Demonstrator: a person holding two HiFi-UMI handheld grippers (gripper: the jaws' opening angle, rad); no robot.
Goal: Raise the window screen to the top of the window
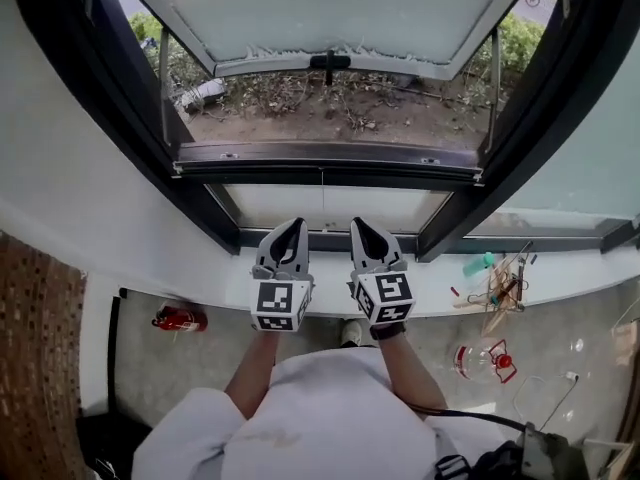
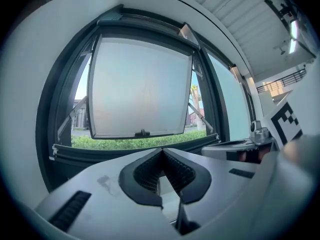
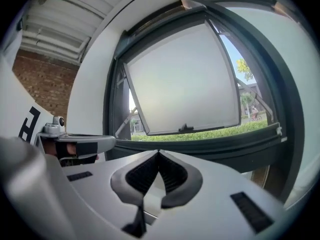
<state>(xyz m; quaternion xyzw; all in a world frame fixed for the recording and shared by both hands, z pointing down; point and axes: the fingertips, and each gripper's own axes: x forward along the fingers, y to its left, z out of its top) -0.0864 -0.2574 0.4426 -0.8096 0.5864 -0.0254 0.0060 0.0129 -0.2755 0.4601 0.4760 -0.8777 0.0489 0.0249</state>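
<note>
A dark-framed window fills the head view. Its frosted sash is swung outward, with a black handle on its lower edge. A dark horizontal rail spans the bottom of the opening; I cannot make out any screen mesh. My left gripper and right gripper hang side by side over the white sill, pointing level at the window, short of the rail. Both are shut with nothing between the jaws, as the left gripper and right gripper show in their own views. The sash stands ahead of each.
Small clutter lies on the sill at the right. A red fire extinguisher lies on the floor at the left, and a red object at the right. A brick wall borders the left. Bushes and bare ground lie outside.
</note>
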